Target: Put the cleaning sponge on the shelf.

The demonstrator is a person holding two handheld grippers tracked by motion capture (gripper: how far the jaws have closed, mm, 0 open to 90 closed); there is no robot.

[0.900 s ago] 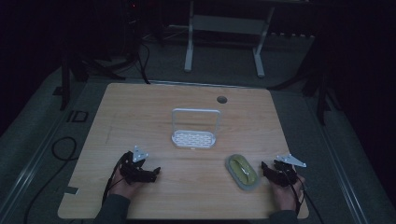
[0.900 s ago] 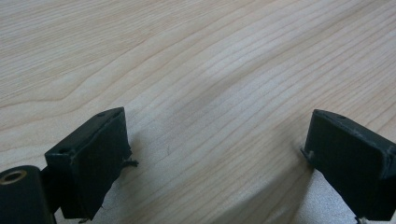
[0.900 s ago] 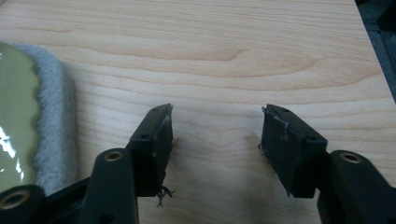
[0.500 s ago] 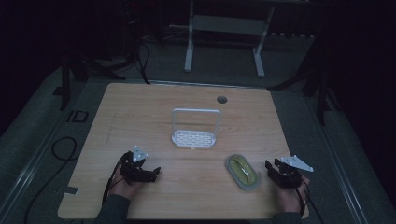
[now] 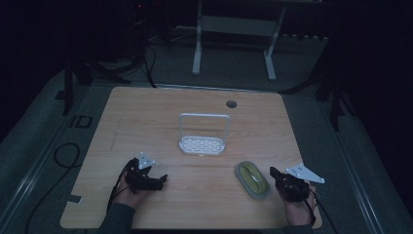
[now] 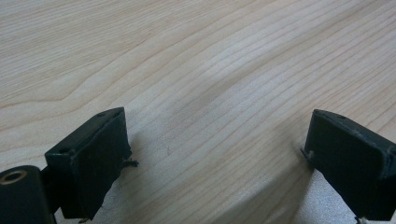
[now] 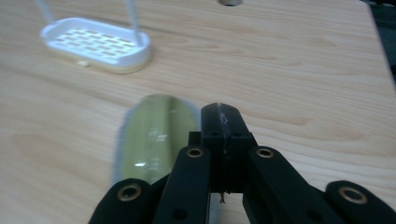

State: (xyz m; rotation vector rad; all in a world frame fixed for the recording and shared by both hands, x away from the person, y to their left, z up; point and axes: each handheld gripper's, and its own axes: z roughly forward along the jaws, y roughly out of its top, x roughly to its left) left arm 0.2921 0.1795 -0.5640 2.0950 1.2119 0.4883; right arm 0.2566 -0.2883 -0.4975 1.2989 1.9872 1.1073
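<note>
A white slotted tray (image 5: pixel 202 144) with an upright wire handle stands mid-table; the right gripper view shows this tray (image 7: pixel 95 44) at far left. An oval grey dish (image 5: pixel 252 179) holding something yellow-green lies near the front right. My right gripper (image 5: pixel 273 172) rests just right of it with its jaws shut on nothing. In its own view the right gripper (image 7: pixel 222 114) points past the blurred dish (image 7: pixel 156 135), which lies beside its left jaw. My left gripper (image 5: pixel 162 179) sits at the front left. In its own view the left gripper (image 6: pixel 217 135) is open over bare wood.
The wooden table (image 5: pixel 146 117) has a round cable hole (image 5: pixel 231 104) near its far edge, also seen as the hole (image 7: pixel 229 2) in the right gripper view. Metal stand legs (image 5: pixel 234 24) and cables lie on the dark floor beyond.
My right gripper has drifted slightly toward the table's near edge. The left gripper, the tray and the dish have stayed where they were.
</note>
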